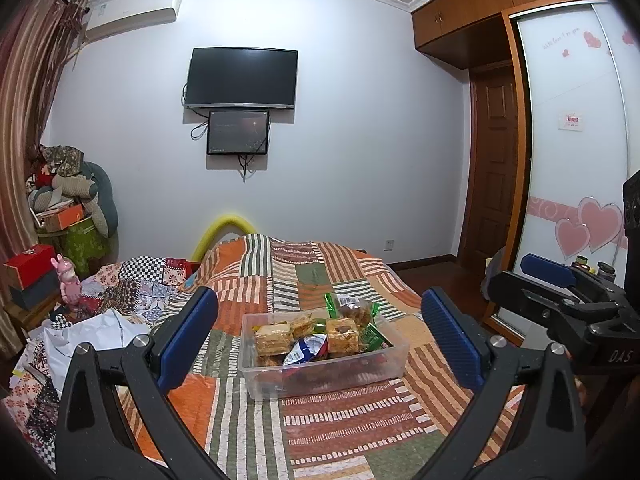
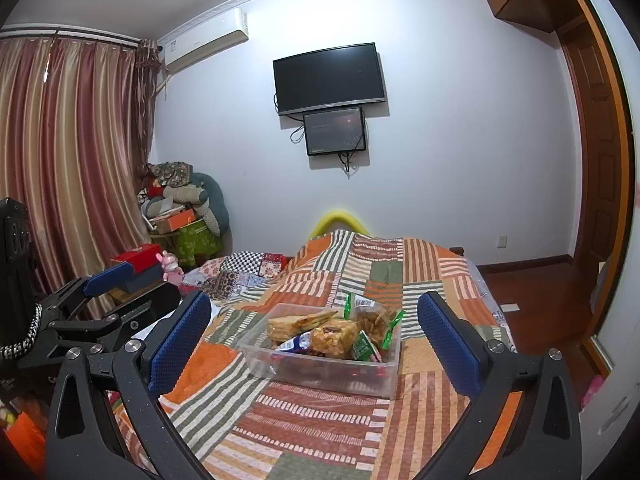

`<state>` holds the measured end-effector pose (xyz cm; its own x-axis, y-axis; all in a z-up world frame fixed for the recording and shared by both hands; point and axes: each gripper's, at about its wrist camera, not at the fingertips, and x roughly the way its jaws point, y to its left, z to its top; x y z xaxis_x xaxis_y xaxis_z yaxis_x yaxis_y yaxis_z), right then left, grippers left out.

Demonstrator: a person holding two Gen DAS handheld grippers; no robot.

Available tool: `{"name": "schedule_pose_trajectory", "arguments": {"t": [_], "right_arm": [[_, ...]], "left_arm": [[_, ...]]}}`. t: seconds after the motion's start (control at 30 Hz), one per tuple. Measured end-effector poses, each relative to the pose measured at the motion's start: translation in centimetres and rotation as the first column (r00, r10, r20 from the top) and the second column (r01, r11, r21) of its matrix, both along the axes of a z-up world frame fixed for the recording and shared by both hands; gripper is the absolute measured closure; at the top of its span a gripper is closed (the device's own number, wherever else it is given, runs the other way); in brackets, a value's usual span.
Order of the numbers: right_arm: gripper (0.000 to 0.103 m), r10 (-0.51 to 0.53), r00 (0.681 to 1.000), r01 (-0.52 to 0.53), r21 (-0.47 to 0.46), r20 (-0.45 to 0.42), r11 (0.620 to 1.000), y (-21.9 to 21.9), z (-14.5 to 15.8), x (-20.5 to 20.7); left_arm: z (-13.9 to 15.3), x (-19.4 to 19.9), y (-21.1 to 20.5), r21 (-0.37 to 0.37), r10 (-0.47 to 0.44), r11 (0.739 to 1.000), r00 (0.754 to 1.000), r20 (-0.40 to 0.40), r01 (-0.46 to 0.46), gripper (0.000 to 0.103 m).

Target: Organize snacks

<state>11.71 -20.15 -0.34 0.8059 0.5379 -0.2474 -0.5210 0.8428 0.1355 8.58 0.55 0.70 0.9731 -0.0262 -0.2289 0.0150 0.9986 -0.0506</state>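
A clear plastic bin [image 1: 325, 376] sits on the patchwork bedspread [image 1: 344, 424], filled with wrapped snacks: golden cake squares [image 1: 341, 334], a blue-white packet [image 1: 306, 350] and green-wrapped bags [image 1: 352, 306]. My left gripper [image 1: 320, 332] is open and empty, held above the bed with the bin between its blue pads [image 1: 186, 338]. My right gripper [image 2: 316, 338] is open and empty, also framing the bin [image 2: 320, 368]. The right gripper also shows at the right edge of the left wrist view [image 1: 560, 280]; the left gripper shows at the left of the right wrist view [image 2: 120, 280].
A second patterned quilt and white cloth [image 1: 100, 328] lie on the bed's left side. A nightstand with red and dark boxes [image 1: 30, 276] and a pink toy [image 1: 70, 280] stands left. A cluttered pile [image 2: 180, 208] is in the corner. A wardrobe [image 1: 576, 160] stands right.
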Motion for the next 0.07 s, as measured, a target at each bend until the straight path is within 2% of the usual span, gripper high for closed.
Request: {"name": "schedule_pose_trajectory", "arguments": {"t": [0.07], "right_arm": [[0.000,0.001,1.000,-0.001,-0.001,-0.001,1.000,0.09,-0.06,0.11]], "left_arm": [[-0.03,-0.02,-0.02,-0.002,-0.002,1.000,1.000,-0.002,0.002,0.000]]}}
